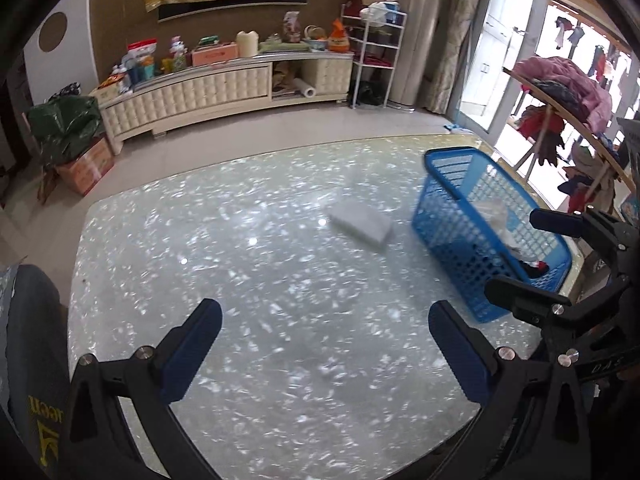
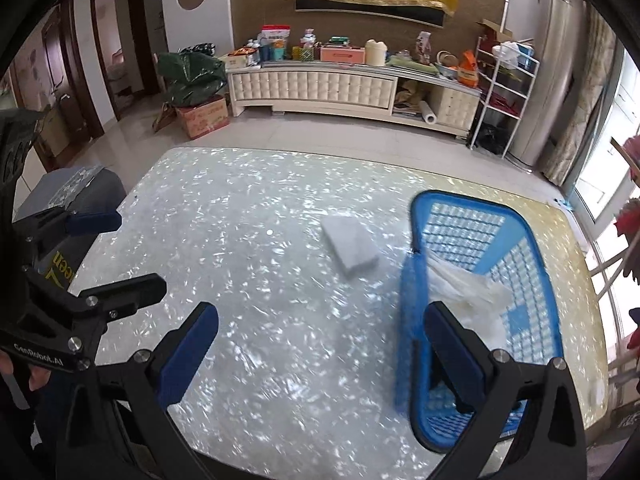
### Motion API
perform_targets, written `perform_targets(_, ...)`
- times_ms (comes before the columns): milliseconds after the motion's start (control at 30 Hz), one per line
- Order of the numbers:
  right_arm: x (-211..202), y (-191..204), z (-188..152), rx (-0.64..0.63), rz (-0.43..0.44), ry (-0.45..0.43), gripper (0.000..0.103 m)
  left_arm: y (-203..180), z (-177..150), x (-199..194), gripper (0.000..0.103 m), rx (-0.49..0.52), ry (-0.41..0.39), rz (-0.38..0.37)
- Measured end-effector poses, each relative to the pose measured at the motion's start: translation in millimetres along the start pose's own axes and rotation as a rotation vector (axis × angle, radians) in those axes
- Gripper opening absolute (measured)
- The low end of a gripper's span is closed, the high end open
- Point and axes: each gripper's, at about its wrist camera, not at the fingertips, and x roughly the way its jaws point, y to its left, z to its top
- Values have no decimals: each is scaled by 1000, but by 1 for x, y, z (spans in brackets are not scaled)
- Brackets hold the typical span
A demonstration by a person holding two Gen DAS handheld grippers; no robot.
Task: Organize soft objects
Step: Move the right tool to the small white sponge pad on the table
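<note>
Pearly, shell-flecked tabletop (image 1: pixel 256 280) gleams under room light; a cream cabinet (image 1: pixel 192 96) lines the far wall at eleven o'clock. Left gripper (image 1: pixel 324 344) hangs spread and empty. White folded cloth (image 1: pixel 360 224), flat and rectangular, lies mid-table just beside the blue basket (image 1: pixel 448 216) at two o'clock. Right gripper (image 2: pixel 320 344), spread too, hovers by the basket's near wall.
</note>
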Motion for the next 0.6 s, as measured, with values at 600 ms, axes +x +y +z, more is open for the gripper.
perform_targets(600,87,33,35,-69,25,113,102,81,10,72,103,-103,100,45)
